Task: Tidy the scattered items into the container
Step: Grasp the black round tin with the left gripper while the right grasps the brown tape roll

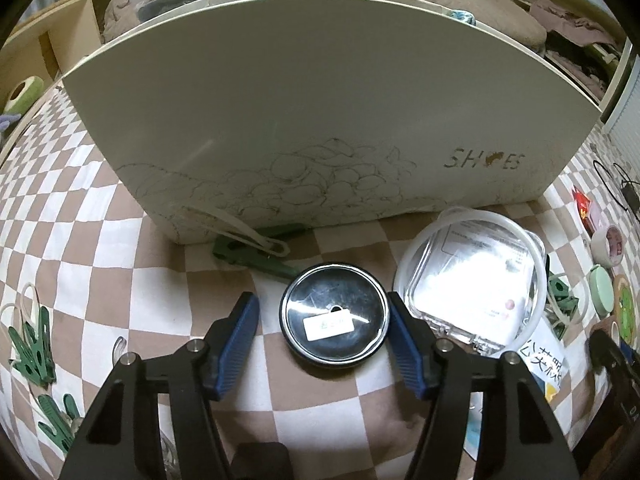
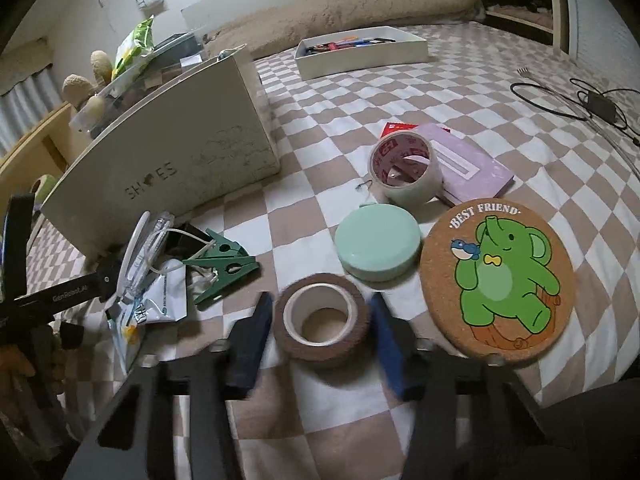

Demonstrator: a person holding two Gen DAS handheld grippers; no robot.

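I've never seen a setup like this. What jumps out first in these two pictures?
Probably the bright cork coaster with its green cartoon elephant, lying on the checkered bedspread at the right. Next, the big cream shoe box standing behind everything. Up close, blue fingers flank a round black tin, and another pair flanks a brown tape roll.

Bedroom, dim indoor light

A bed (image 2: 460,92) under a brown-and-white checked sheet, a long beige bolster (image 2: 360,4) at its far edge, pale wall (image 2: 120,0) behind.

Blk round tin (image 1: 334,319) flat by shoebox (image 1: 312,120).
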